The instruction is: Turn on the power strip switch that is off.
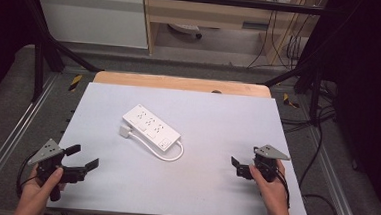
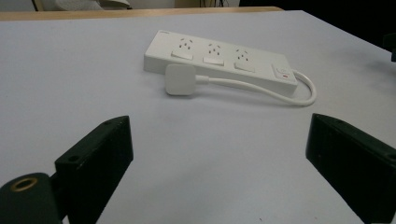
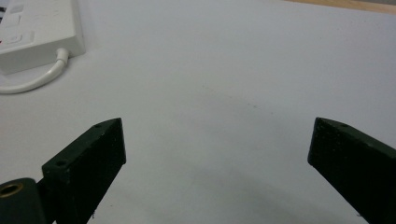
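A white power strip (image 1: 151,127) lies at an angle in the middle of the grey table mat (image 1: 208,189). Its short cable (image 1: 172,155) loops back along the near side to a white plug (image 1: 125,131) that lies loose beside it. My left gripper (image 1: 85,157) is at the near left, open and empty, facing the strip (image 2: 219,58), the plug (image 2: 180,79) and the cable (image 2: 299,95). My right gripper (image 1: 244,157) is at the near right, open and empty. Its view catches the strip's cable end (image 3: 32,32) and cable (image 3: 37,81) at upper left.
A wooden table edge (image 1: 180,83) runs behind the mat. A black frame (image 1: 41,63) surrounds the table. Loose cables (image 1: 321,145) lie on the floor at the right, and a cabinet (image 1: 209,18) stands behind.
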Available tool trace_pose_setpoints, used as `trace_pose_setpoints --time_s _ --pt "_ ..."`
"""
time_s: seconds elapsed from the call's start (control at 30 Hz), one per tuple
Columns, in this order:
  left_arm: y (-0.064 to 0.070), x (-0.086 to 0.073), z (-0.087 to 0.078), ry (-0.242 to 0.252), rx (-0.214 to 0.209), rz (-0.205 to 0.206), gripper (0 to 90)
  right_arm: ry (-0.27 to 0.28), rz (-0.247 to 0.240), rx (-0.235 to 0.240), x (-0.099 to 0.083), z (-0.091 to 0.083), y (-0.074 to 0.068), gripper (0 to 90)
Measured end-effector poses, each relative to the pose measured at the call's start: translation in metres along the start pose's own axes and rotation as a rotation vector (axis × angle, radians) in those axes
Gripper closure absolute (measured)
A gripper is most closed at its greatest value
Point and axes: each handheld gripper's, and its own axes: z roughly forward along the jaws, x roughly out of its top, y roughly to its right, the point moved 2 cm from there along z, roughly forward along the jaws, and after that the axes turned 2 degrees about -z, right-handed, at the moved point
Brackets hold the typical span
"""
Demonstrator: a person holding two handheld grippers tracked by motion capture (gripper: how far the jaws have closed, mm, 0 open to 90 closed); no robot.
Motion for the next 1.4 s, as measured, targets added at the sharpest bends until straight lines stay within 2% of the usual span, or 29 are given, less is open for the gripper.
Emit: trace_pose_setpoints --time_s 0.13,0.3,0.33,0.4,0.7,0.73,0.77,0.87,1.03,1.17,1.4 --pt "0.000 0.000 -0.001 0.002 -0.005 0.001 7.5 -0.003 -0.033 0.015 0.001 0.002 -0.005 3.9" --pt "0.000 0.001 -0.001 -0.003 -0.008 -0.004 7.5 -0.026 -0.051 0.023 0.001 0.005 -0.009 3.7" --pt "0.000 0.001 -0.001 0.000 -0.017 -0.017 7.7 -0.030 -0.052 0.024 0.001 0.005 -0.009 3.7" --pt "0.000 0.001 -0.001 -0.003 -0.027 -0.014 7.3 -0.042 -0.047 0.021 0.001 0.006 -0.009 3.5" --pt "-0.001 0.000 0.002 -0.016 0.004 -0.005 7.4 -0.064 -0.039 0.021 0.000 0.006 -0.008 3.4" --pt "0.000 0.001 0.003 -0.019 0.002 -0.005 7.9 -0.063 -0.037 0.024 0.000 0.006 -0.009 3.2" --pt "0.003 0.001 0.005 -0.030 -0.002 0.015 8.3 -0.060 -0.039 0.028 0.000 0.007 -0.009 3.1" --pt "0.006 0.001 0.007 -0.038 -0.014 0.013 8.6 -0.059 -0.042 0.037 0.000 0.007 -0.010 3.1" --pt "0.009 0.006 0.008 -0.025 0.002 0.027 8.8 -0.069 -0.050 0.041 0.000 0.008 -0.011 3.2" --pt "0.016 0.014 0.005 -0.011 -0.006 0.030 8.7 -0.056 -0.049 0.022 0.002 0.008 -0.010 3.6" --pt "0.023 0.023 0.009 -0.003 -0.017 0.040 8.5 -0.057 -0.059 0.029 0.003 0.008 -0.012 3.6"
